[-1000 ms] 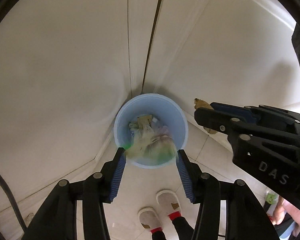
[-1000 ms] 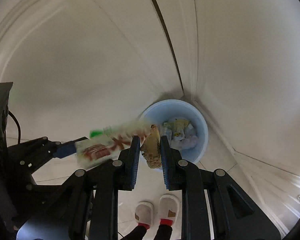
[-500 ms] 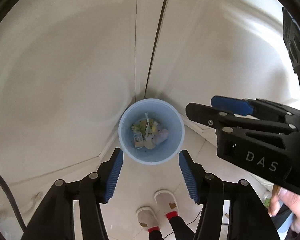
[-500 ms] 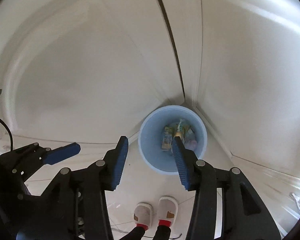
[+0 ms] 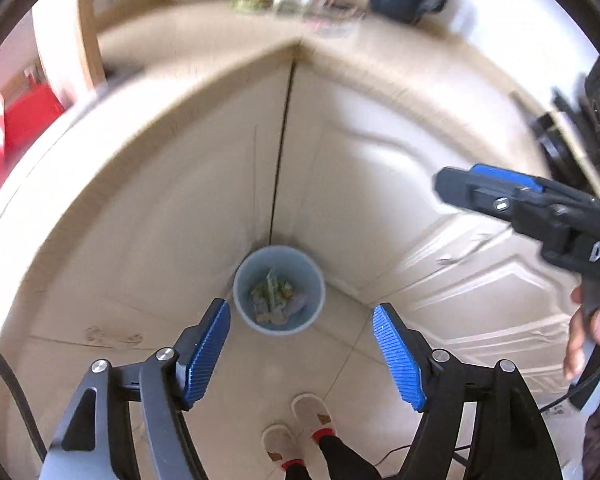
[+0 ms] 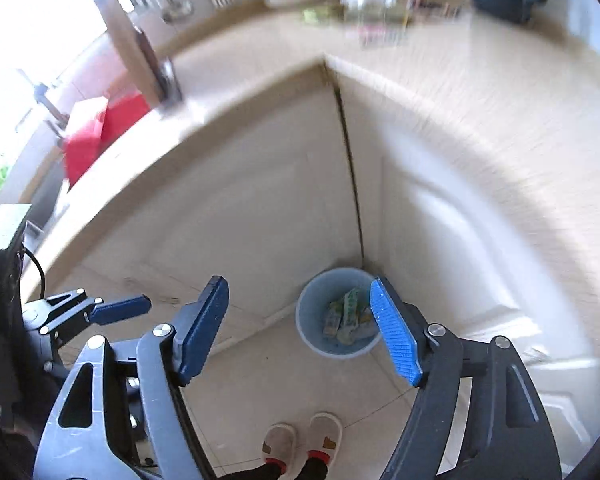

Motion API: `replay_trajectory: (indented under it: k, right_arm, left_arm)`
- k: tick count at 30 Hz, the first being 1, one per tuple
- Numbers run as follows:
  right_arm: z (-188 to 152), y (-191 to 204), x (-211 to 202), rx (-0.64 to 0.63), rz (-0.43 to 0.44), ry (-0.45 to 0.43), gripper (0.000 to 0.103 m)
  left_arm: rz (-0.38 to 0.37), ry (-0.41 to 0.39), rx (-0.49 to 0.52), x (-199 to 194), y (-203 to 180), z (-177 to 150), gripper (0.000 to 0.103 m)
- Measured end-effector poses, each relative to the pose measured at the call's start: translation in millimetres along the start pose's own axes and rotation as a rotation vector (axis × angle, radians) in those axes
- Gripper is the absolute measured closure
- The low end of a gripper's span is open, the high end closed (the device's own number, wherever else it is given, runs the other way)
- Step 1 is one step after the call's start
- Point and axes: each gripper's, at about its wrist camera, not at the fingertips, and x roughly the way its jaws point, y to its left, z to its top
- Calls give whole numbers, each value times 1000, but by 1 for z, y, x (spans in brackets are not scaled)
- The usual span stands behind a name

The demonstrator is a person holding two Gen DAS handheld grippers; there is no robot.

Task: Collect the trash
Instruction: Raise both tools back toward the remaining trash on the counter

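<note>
Trash wrappers [image 5: 274, 300] (green and yellow, crumpled) are lying in the pale blue bin [image 5: 242, 300] at the cabinet corner, the longest pointing toward it; left gripper [image 5: 300, 356] and right gripper [image 6: 300, 332] are hanging wide, holding nothing.

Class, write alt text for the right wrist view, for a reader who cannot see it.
The open, empty right gripper looks down on a blue bin holding wrappers, standing on the floor in a cabinet corner. The left gripper shows at the left edge, the person's slippers below, a blurred countertop above.
</note>
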Motion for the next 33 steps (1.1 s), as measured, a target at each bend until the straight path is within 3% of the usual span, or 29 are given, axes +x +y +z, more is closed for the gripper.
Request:
replay_trajectory:
  k: [2,7,10,13,19,23,27,31,33]
  right_arm:
    - [1,10,-44,-2,-25,-43,15]
    - [17,37,-142,5,-37,-201,12]
    - [29,59,-191,-6,-70,-307,0]
    - [39,81,-229,-23,-98,-394,0]
    - [65,114,-282,-74,-209,-548,0]
    - [80,117,-296,-63,-256,-623,0]
    - [104,102,-285,-63,-268,-641,0]
    - [137,76,-254,-63,-252,-615,0]
    - [156,59,-234,-66,-257,-592,0]
  left_arm:
    - [-15,-68,19,-51,-3,-4,32]
    - [-9,-255,57,-167,-3,5,26]
    - [26,-393,62,-230,-3,7,16]
    - [46,-532,52,-287,-1,9,3]
    - [80,-710,49,-356,2,2,1]
    - [100,-749,26,-358,10,8,1]
    - [132,-730,18,-318,3,31,1]
    - [144,-690,-16,-261,3,79,1]
    - [162,-639,-37,-213,-2,130,1]
